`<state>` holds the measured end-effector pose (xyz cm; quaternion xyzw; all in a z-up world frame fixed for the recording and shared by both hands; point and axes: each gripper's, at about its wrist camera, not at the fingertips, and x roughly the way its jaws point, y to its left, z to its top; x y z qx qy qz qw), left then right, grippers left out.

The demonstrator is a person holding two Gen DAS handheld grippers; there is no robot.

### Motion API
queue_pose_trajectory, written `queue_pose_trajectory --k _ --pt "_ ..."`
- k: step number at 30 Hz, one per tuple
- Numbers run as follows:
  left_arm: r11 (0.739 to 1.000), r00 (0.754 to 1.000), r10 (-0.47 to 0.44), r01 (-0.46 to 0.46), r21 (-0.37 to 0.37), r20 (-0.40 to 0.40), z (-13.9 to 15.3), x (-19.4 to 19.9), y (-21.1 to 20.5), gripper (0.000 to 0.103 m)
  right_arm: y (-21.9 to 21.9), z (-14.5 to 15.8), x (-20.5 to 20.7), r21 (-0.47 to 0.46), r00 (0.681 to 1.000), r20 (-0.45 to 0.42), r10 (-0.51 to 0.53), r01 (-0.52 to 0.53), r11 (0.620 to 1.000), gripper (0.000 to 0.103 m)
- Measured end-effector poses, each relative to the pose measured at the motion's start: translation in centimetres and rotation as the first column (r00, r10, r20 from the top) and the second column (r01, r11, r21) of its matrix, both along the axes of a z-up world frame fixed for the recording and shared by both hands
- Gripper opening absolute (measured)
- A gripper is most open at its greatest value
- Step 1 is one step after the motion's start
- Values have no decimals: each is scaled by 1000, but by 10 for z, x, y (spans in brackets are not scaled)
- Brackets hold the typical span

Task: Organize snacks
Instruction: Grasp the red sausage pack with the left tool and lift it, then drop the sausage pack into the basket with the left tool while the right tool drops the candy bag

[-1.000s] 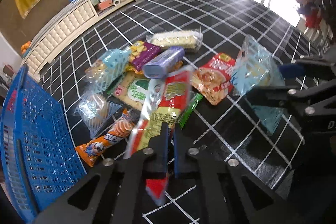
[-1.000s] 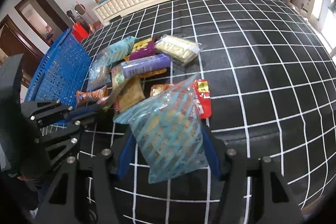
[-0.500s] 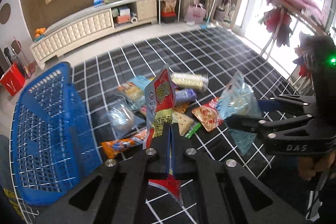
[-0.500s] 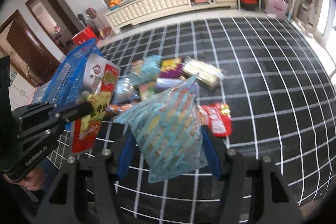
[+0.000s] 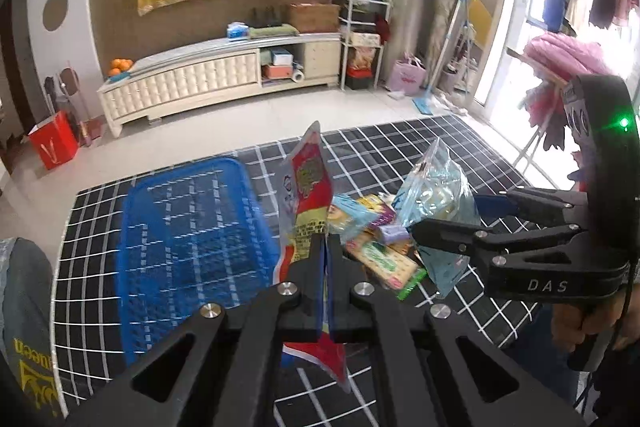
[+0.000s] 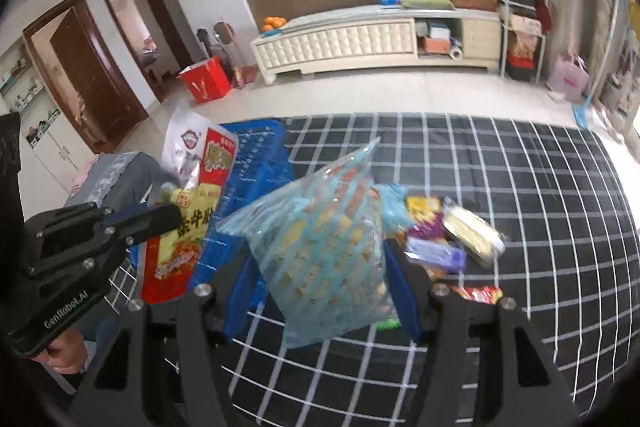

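My left gripper is shut on a flat red and white snack packet, which stands edge-on above the mat; the same packet shows in the right wrist view beside the left gripper. My right gripper is shut on a puffy light-blue bag of snacks, lifted off the mat; this bag hangs at the right in the left wrist view. A blue plastic basket lies on the mat to the left, also seen as the basket. Several snack packets stay piled on the mat.
The black mat with a white grid covers the floor. Beyond it are a pale tiled floor, a long white cabinet, a red bag and a metal shelf rack. A person's knee is at the left edge.
Both grippers have risen with their packets, so the mat and the pile sit lower and farther off. The view has swung up to the room, and the blue basket is closer to the middle.
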<state>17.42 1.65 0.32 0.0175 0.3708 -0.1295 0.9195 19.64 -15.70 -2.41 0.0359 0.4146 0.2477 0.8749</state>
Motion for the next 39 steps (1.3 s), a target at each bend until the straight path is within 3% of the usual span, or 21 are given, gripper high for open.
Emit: queue_pose_trajectory --k 14,23,29,30,31,33,39 --pt "996 996 84 -84 7 4 14 20 73 0 81 11 37 -11 993 21 116 -115 993 65" --pt "995 993 98 -98 9 -64 -11 65 107 0 115 -6 74 -35 989 -16 145 -146 989 65" --pt "992 986 114 -106 73 -119 -31 91 112 2 117 -10 79 -45 990 -16 137 -138 989 65" --pt "988 984 133 -123 89 -116 -34 93 113 7 117 -11 80 -48 991 -16 136 -136 990 65" --pt "986 983 144 -133 98 -112 -36 94 113 22 118 -12 81 -49 991 -20 133 -134 990 65" --pt "984 982 162 -153 97 -101 -39 94 117 43 117 -15 81 -46 991 -32 131 -132 990 65" --pt "981 978 188 -183 57 -94 -34 87 130 45 116 -16 79 -58 991 -55 119 -122 991 65"
